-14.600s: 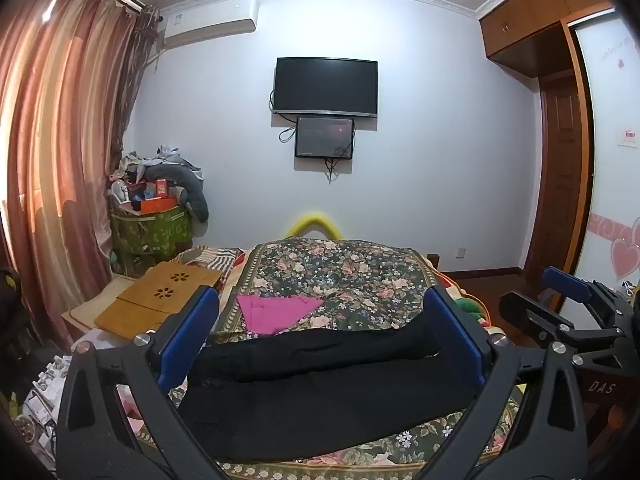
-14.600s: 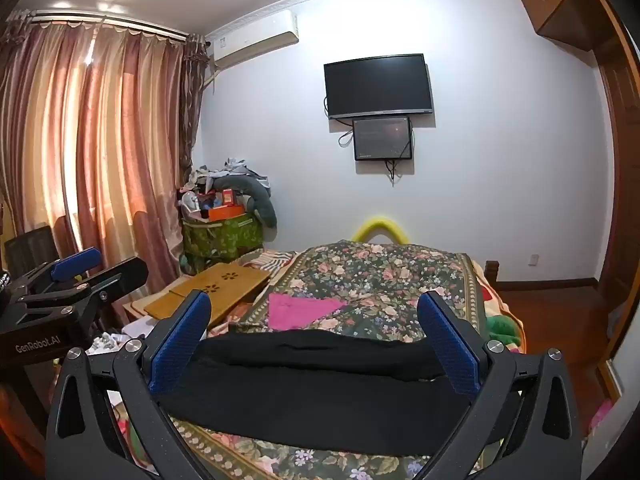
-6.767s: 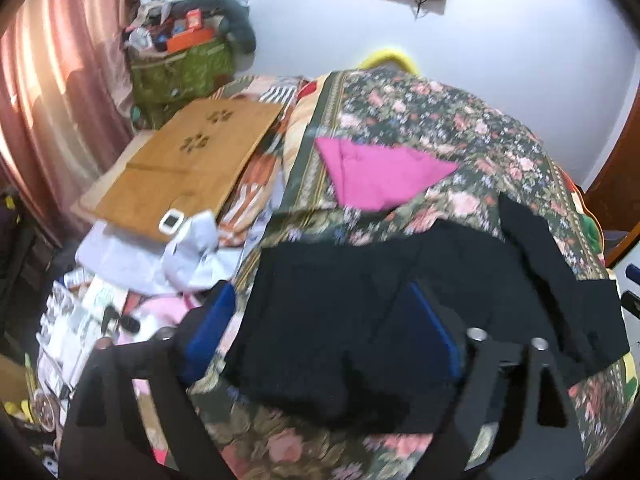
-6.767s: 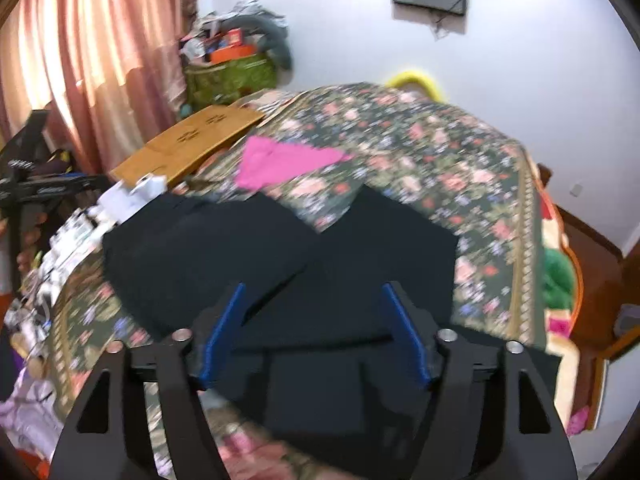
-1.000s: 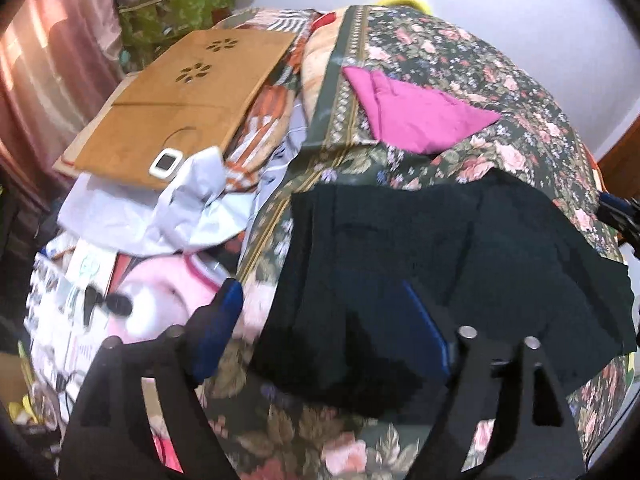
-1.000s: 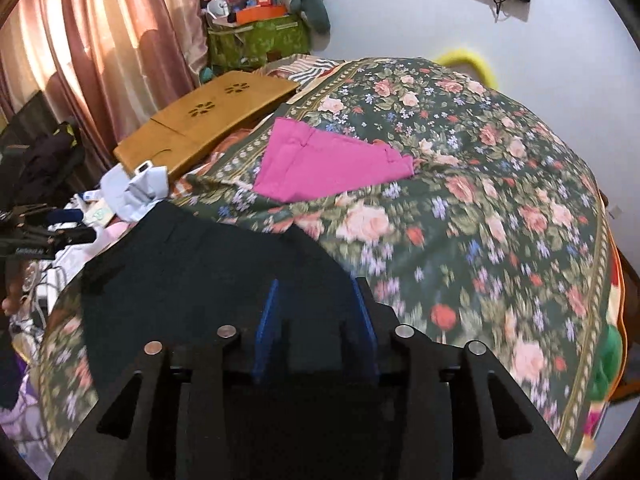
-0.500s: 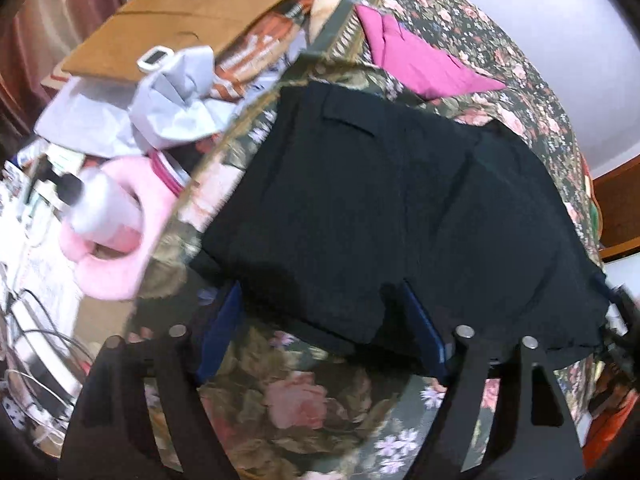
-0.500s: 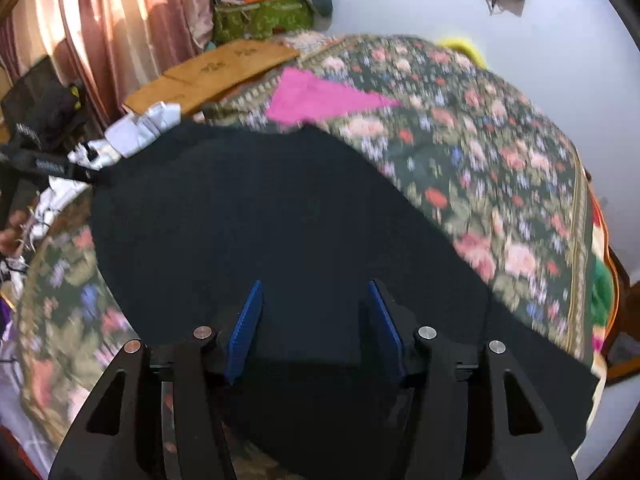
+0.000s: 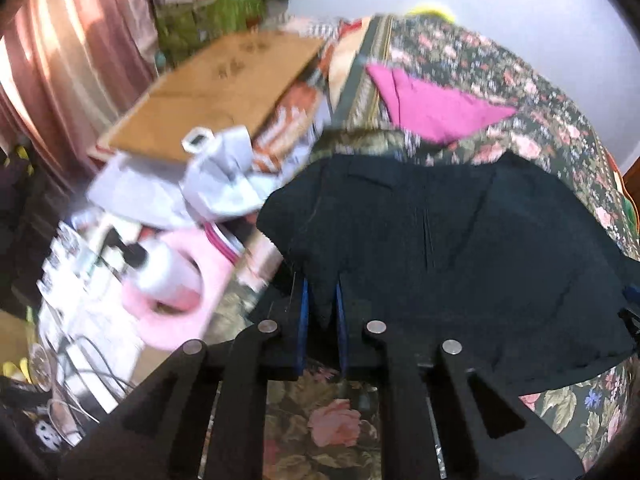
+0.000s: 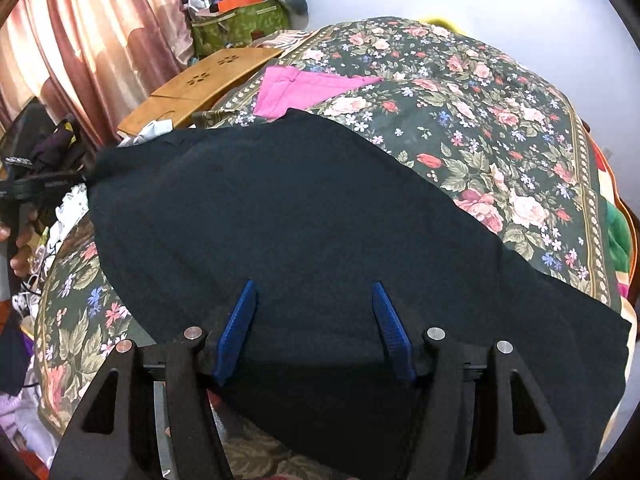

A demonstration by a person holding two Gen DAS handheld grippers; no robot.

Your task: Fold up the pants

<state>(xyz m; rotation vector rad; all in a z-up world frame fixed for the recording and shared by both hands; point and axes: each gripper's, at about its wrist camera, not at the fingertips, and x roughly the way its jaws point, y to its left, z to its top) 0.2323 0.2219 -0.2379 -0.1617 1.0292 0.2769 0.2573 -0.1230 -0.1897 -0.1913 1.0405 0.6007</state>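
Left gripper has just closed, pinching the black pants mid-frame; right gripper has been opening, pads apart over cloth (nothing held). A thin pinch could slip, dragging the fold crooked.

free: floral bedspread beyond black pants | obstacles: pink cloth, bedside clutter

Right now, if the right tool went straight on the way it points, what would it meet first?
Most likely the black pants: the right tool stands open just over them, cloth filling the view ahead. Depth is unclear; the bedspread lies underneath.
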